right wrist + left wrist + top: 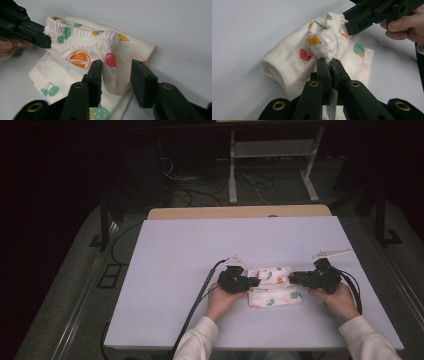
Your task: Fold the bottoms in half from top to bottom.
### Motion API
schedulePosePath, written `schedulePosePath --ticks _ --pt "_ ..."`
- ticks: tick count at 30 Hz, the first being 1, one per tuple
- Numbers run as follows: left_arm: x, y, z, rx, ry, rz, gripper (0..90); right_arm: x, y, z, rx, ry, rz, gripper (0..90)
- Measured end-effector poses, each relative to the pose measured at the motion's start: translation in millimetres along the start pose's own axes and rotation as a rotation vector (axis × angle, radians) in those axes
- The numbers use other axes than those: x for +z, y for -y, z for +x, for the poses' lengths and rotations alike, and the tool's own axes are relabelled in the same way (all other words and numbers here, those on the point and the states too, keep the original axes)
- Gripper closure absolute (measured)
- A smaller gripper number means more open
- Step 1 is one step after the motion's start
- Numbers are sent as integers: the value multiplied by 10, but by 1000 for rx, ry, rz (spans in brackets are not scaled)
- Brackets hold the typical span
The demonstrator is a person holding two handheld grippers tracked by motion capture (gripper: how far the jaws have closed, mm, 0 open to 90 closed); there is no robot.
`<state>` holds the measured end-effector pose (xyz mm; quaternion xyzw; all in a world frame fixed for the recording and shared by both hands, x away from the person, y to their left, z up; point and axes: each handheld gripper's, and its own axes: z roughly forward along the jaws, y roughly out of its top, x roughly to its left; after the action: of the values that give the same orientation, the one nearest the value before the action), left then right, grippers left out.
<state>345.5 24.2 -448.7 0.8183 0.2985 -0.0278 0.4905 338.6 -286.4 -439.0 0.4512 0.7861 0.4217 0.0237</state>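
Left gripper [329,62] pinching the fruit-print cloth [272,287] by its elastic hem; right gripper [116,72] spread, cloth loose between jaws.

garment [287,62]: soft white cotton cloth, fruit print, puckered elastic band
tongs [116,75]: matt black plastic, brass rivets
surface [175,250]: smooth, matt, pale

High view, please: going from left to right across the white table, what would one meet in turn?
Left gripper's trailing cable → left gripper, shut on the fruit-print garment → fruit-print garment → right gripper, jaws apart → person's right hand.
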Motion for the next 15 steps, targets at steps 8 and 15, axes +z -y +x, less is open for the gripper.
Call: schedulePosePath --ticks 8,15 --pt "18 29 2 -4 13 6 859 -79 -48 21 24 -98 -97 343" --pt "28 31 18 -6 14 2 859 -49 -235 84 10 -102 -106 438"
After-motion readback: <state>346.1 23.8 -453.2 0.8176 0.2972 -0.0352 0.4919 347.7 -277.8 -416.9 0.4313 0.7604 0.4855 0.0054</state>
